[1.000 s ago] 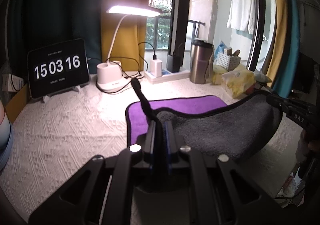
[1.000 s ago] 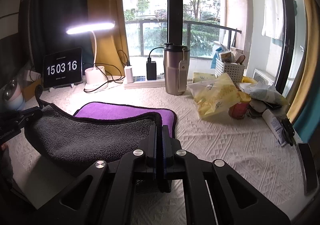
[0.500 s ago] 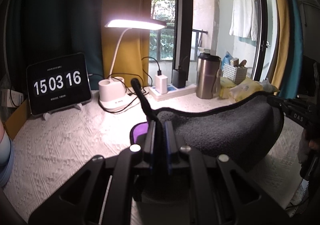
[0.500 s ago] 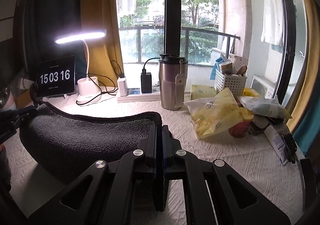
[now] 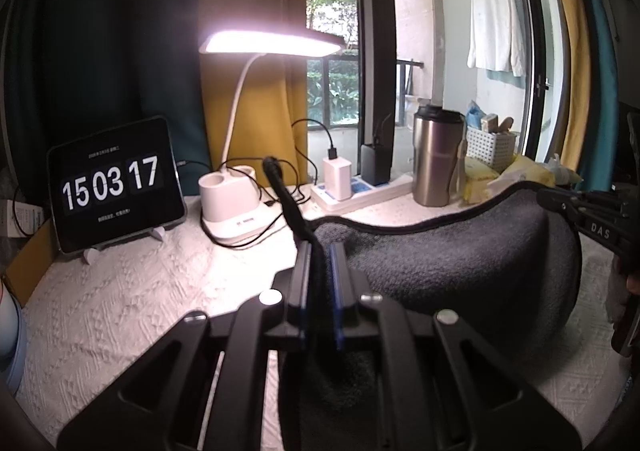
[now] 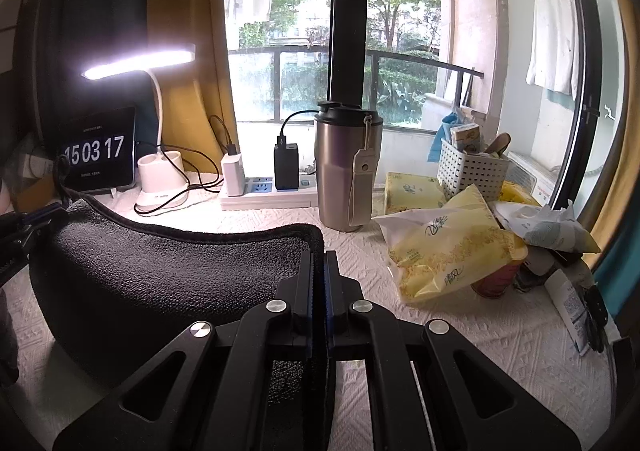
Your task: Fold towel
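Observation:
The towel (image 5: 460, 271) is dark grey on the side facing me, with a black hem; its purple side is hidden. It hangs slack between both grippers above the white tablecloth. My left gripper (image 5: 318, 251) is shut on one corner of the towel, which sticks up past the fingertips. My right gripper (image 6: 318, 259) is shut on the other corner of the towel (image 6: 160, 279). Each gripper shows at the far edge of the other's view, the right one (image 5: 580, 211) and the left one (image 6: 28, 223).
Along the back stand a tablet clock (image 5: 114, 183), a lit desk lamp (image 5: 236, 203), a power strip with chargers (image 6: 268, 191) and a steel tumbler (image 6: 346, 171). Yellow snack bags (image 6: 444, 247), a white basket (image 6: 472, 171) and clutter fill the right side.
Both grippers have lifted and carried the towel's near edge forward toward the back. The purple face that showed a second ago is now covered by the grey side.

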